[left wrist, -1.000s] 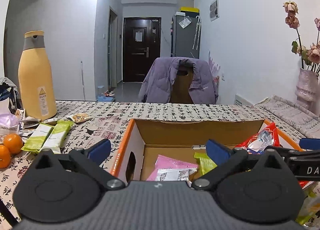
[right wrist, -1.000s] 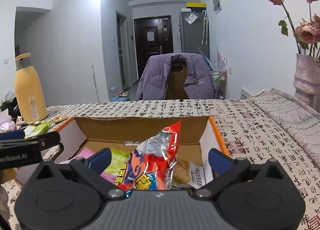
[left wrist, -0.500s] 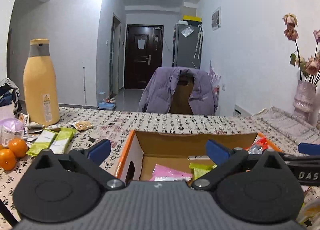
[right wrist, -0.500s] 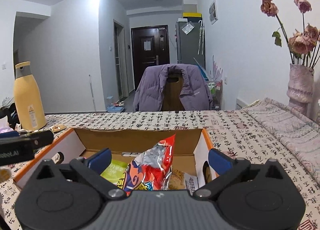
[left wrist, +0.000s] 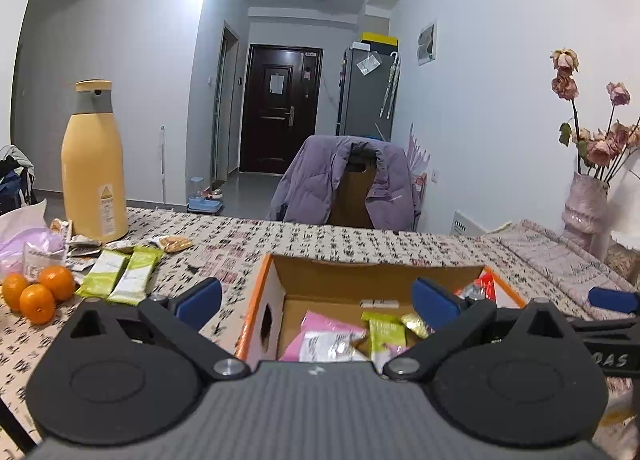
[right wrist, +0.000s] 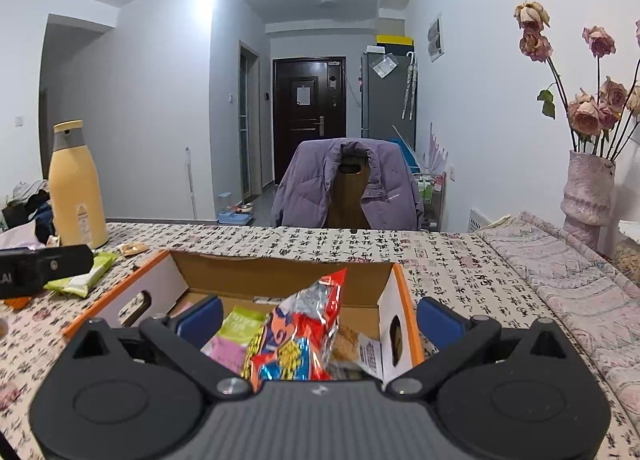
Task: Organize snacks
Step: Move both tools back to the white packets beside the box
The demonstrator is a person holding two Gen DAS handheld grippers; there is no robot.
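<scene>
An open cardboard box with orange edges sits on the patterned table; it also shows in the right wrist view. Inside lie a pink packet, a green packet and a red and blue snack bag standing upright. My left gripper is open and empty above the box's near left side. My right gripper is open and empty, with the red bag between its fingers but not gripped. Two green bars lie left of the box.
A tall yellow bottle stands at the far left, with three oranges, a plastic bag and small wrappers near it. A vase of dried roses stands at the right. A chair with a purple jacket is behind the table.
Both grippers have pulled back and risen from the box, so it looks smaller and lower. The red bag stays upright in the box. Both stay open.
</scene>
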